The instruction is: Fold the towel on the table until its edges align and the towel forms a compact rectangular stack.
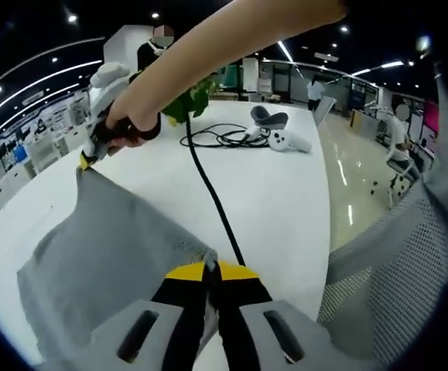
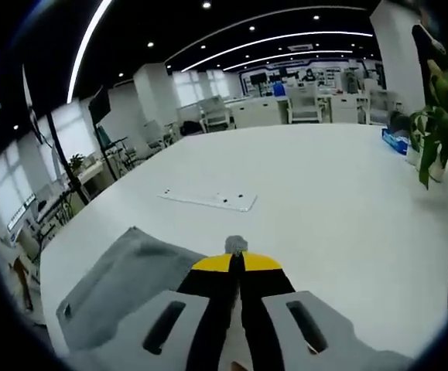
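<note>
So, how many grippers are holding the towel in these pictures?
2. The left gripper is shut on the near edge of the gray towel. The right gripper, in a hand, pinches its far corner; the right gripper view shows its jaws closed on towel cloth.

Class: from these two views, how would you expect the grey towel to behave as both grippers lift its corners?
The grey fabric towel likely flops: it sags and creases between the left hand-held gripper and right hand-held gripper. Probably light, since two pinched corners seem to carry it.

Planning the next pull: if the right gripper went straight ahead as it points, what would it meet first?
Likely the flat white rectangular panel lying on the white table; depth is unclear. The right gripper holds the grey towel.
</note>
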### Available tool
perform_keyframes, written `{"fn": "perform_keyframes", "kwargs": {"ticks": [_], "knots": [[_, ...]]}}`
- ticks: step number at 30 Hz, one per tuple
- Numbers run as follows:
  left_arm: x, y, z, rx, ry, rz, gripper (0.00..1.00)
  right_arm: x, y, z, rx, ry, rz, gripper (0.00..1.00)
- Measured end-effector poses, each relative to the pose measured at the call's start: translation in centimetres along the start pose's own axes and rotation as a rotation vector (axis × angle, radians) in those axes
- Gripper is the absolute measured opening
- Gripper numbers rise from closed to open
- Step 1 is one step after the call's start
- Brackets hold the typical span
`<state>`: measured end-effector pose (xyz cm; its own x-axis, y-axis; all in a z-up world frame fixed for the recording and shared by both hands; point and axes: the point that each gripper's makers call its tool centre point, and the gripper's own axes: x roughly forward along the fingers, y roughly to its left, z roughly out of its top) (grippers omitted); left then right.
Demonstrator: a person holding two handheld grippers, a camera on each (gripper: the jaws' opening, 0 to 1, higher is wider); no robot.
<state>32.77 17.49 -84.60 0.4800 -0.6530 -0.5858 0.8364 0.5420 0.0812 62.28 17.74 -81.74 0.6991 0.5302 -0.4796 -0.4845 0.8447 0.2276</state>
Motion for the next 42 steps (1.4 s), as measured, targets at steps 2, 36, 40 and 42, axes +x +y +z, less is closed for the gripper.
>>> {"fn": "perform_keyframes", "kwargs": {"ticks": [2,36,40,42], "knots": [[-0.7,0.4,-0.1,-0.004,-0.004,0.009,0.04,-0.1,0.5,0.4,0.0,-0.006,0.003,0.0],[-11.4,6.4,-4.1,-0.234,-0.092,0.172,0.03,1.9,10.7,4.8,-0.009,-0.034,0.054,0.0],[-12.2,7.0,-5.2,-0.258,-0.074,0.192,0.03,2.5,12.1,5.0,-0.021,-0.032,0.063,0.0],[-12.7,7.3,-5.7,-0.273,-0.074,0.2,0.03,2.8,12.8,5.0,-0.025,-0.031,0.067,0.0]]}}
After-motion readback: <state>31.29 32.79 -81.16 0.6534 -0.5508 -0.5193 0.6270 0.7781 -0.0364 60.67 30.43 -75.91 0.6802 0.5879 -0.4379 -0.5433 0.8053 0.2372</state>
